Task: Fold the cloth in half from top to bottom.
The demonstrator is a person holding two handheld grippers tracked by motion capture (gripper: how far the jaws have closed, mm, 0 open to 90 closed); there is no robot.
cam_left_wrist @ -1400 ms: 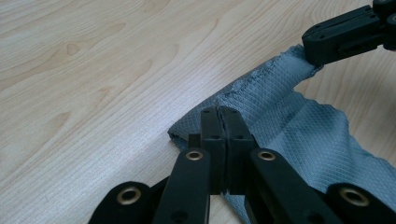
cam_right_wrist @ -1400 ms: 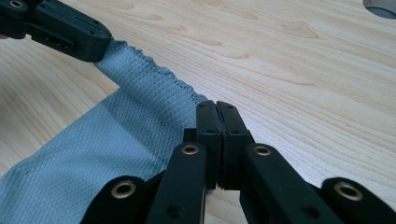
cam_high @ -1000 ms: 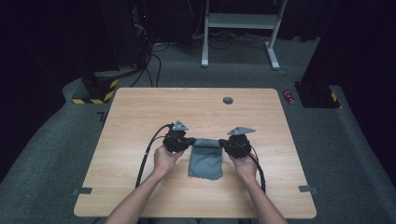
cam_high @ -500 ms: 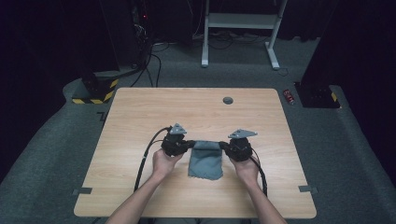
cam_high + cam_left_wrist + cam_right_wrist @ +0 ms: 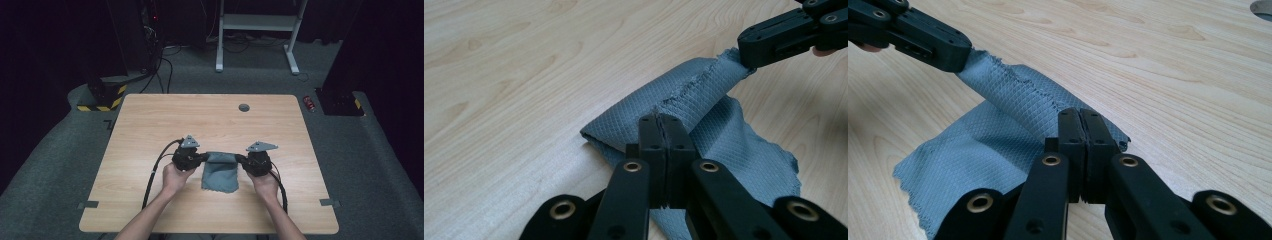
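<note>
Grey cloth (image 5: 219, 171) mid-desk (image 5: 210, 120), far edge lifted between left gripper (image 5: 200, 159) and right gripper (image 5: 241, 159), fingers clamped on its corners. Gripper views show frayed hem; high view shows near part flat, grommet (image 5: 244, 107) beyond.

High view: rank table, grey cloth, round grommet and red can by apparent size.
1. table
2. grey cloth
3. round grommet and red can: both tiny and look about alike, so no ranking between them.

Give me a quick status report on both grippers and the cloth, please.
Left gripper shut on grey cloth, right gripper shut on its opposite corner. Far edge lifted between them, rest on the table. Nothing in the way.
</note>
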